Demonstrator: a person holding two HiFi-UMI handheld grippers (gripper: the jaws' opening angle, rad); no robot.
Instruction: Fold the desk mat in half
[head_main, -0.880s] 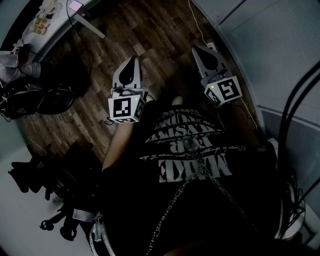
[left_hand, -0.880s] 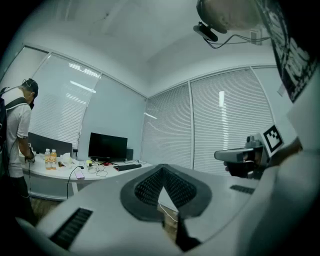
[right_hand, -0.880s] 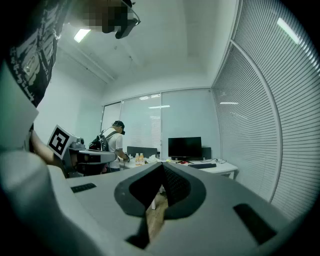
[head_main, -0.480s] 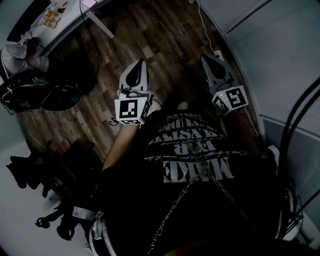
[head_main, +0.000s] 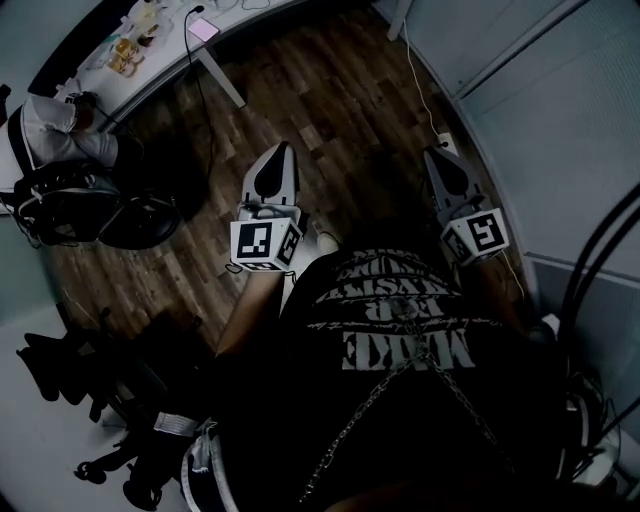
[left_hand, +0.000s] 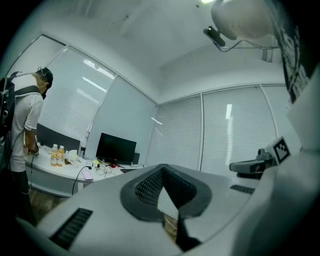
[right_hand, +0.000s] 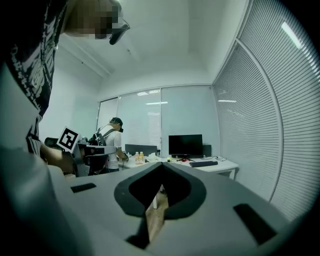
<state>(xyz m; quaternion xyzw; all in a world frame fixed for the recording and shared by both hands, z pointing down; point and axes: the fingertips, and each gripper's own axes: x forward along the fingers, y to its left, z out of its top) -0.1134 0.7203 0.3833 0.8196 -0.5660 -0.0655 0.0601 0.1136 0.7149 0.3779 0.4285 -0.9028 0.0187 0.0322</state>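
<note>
No desk mat shows in any view. My left gripper (head_main: 279, 150) is held level over the wood floor, its jaws shut with nothing between them; in the left gripper view its tips (left_hand: 162, 167) meet in a closed point. My right gripper (head_main: 433, 153) is level beside it, also shut and empty, its tips (right_hand: 161, 165) closed together. Each gripper sees the other at the edge of its view: the right gripper (left_hand: 250, 166) and the left gripper's marker cube (right_hand: 68, 138).
A white desk (head_main: 170, 60) stands ahead, carrying a monitor (left_hand: 116, 148), bottles (left_hand: 56, 156) and cables. A person in a white shirt (head_main: 55, 135) stands at its left end. Black chairs (head_main: 110, 215) crowd the left. A white cable (head_main: 415, 75) runs along the blinds wall.
The head view has swung toward the desk, so more of it and the person show at the top. Both grippers stay shut, side by side, and sit slightly lower and further right in the picture.
</note>
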